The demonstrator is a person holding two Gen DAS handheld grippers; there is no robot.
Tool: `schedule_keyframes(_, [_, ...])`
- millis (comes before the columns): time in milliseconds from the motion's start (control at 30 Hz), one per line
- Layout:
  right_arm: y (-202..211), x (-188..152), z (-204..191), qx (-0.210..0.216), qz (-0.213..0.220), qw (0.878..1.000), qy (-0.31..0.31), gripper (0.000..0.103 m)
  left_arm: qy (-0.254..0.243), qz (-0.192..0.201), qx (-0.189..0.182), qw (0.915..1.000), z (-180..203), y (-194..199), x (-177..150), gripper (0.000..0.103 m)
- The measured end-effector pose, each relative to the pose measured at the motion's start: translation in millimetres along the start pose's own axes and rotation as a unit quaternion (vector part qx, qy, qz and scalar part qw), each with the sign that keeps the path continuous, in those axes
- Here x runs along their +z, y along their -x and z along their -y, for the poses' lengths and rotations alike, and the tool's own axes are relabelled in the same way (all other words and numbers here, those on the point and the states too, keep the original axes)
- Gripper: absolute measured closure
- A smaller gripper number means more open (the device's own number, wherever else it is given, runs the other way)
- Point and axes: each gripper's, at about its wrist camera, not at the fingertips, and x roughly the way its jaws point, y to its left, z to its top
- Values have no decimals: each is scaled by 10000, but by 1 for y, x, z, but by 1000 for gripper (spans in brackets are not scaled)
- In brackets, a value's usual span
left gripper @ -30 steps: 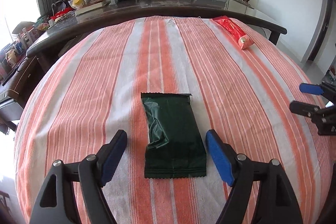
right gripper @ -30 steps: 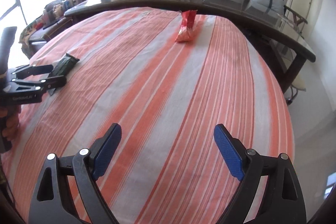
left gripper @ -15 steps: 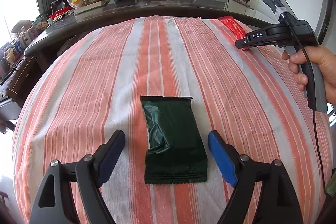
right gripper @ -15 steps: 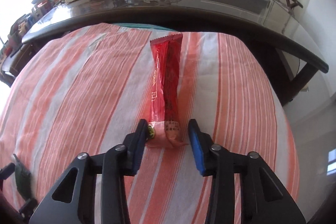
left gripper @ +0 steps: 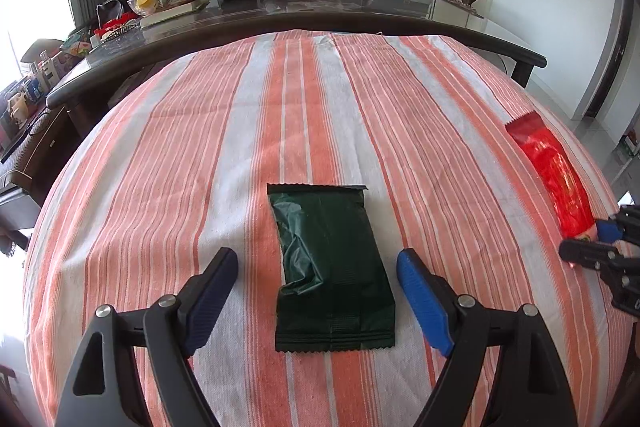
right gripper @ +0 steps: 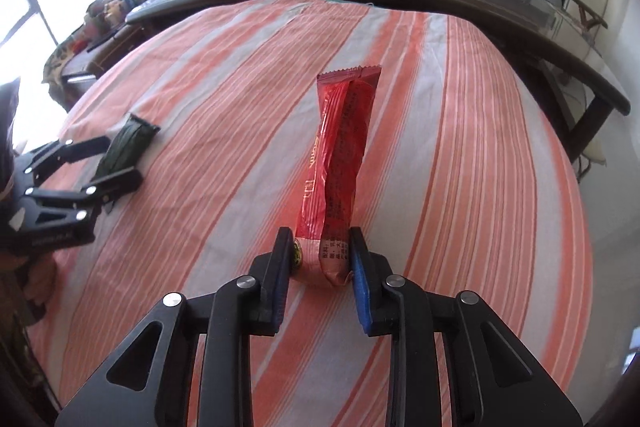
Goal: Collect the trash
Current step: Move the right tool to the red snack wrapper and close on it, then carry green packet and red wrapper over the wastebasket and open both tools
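Two crinkled wrappers (left gripper: 332, 267), green and red.

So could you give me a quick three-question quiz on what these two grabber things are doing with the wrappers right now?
1. True or false: the right gripper is shut on the red wrapper.
2. What lies between the open fingers of the left gripper?
3. What covers the table: A plain white cloth, B striped cloth, C bare wood?

Key: 1 true. 2 the dark green wrapper, flat on the cloth, not gripped. 3 B.
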Motion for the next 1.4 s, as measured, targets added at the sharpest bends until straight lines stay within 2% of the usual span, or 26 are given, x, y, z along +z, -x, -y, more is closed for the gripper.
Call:
schedule_keyframes(133, [21,-41,-29,-116,141,9995,250,74,-35,-28,-165,9999,-4,7,-6,19])
schedule_keyframes(200, [23,-53,-38,-301,309,9984,368,62,-21,-90,-263,9996,-9,16,-14,19])
schedule_keyframes(233, [23,-55,-40,-341,396,9979,383,51,27,-111,-319,9994,-14,20,-18,19])
schedule_keyframes(267, [23,-57,-40,-378,481,9975,344,45,98,-106,-382,9992,-19,24,-22,19])
schedule_keyframes(367, [18,-56,-28,-311,589,9978,34,34,238,-8,-482,9986,-31,34,-35,19])
schedule_keyframes(433, [19,-57,-26,-303,605,9977,-31,32,118,56,-420,9990,-28,36,-41,19])
schedule_keyframes(533, [18,-59,-29,-356,597,9976,-14,28,-146,-10,-123,9998,-16,33,-41,19])
schedule_keyframes(567, [18,-59,-29,-362,595,9976,-31,26,-193,-25,-93,9998,-14,32,-40,16])
schedule_keyframes(733, [19,-63,-29,-383,600,9975,-56,24,-99,-35,-142,9998,-12,26,-33,14])
schedule_keyframes(833, [20,-63,-28,-310,551,9980,-80,24,-84,-26,-378,9992,-7,21,-23,14])
schedule_keyframes(933, [26,-48,-23,-97,365,9992,-143,28,-40,-65,-376,9993,-2,15,-12,14])
schedule_keyframes(1000, [32,-33,-24,-71,328,9994,-76,28,-62,-136,-224,9996,1,9,-7,14])
schedule_keyframes(1100, [21,-11,-30,33,-230,9996,183,29,-81,-202,-14,9998,3,2,0,14])
schedule_keyframes(1133, [16,-7,-31,14,-410,9989,244,32,-39,-220,-32,9997,1,1,1,14])
schedule_keyframes(1200, [4,-3,-35,-64,-719,9966,407,54,1,-192,-100,9998,-2,1,3,18])
schedule_keyframes(1233, [1,-3,-35,-122,-816,9956,439,81,-41,-119,-109,9999,-2,2,3,37])
schedule_keyframes(1267, [0,-3,-34,-150,-840,9956,394,88,-125,-36,-125,9998,-1,4,2,58])
schedule_keyframes(1400, [18,-7,-26,16,-548,9985,74,91,61,65,-541,9985,-8,10,0,64])
